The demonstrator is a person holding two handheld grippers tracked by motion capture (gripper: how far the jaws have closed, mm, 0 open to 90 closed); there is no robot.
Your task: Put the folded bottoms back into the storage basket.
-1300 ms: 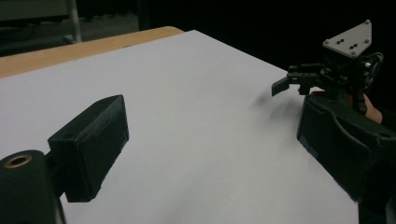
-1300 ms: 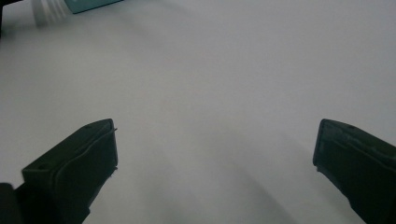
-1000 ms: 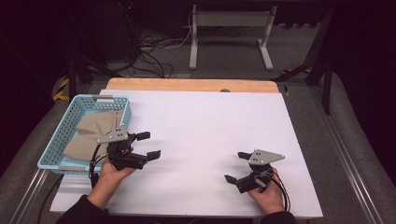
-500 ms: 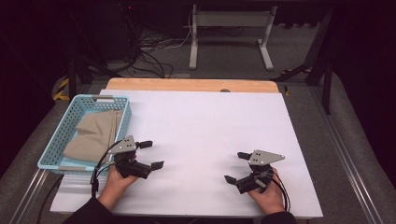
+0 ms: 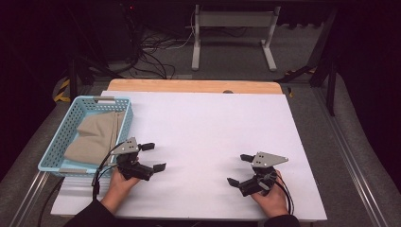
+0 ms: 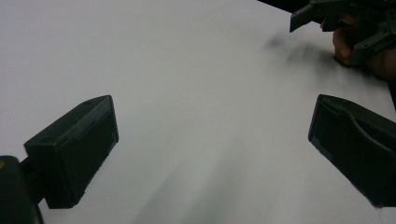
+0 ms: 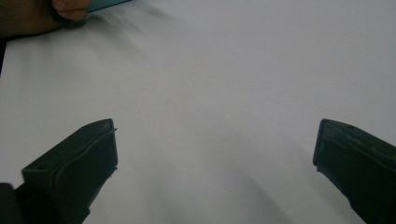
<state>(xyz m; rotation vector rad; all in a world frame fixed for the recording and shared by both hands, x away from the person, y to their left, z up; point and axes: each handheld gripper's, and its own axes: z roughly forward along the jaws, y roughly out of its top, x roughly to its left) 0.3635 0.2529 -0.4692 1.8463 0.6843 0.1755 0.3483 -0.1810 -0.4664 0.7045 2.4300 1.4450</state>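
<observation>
Both hand-held grippers wide, empty

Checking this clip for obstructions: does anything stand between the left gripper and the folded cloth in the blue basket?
Only the basket's own near wall. The left gripper sits just outside it on the white table, jaws open and pointing away from the beige cloth.

Dark room, grey floor, cables
</observation>
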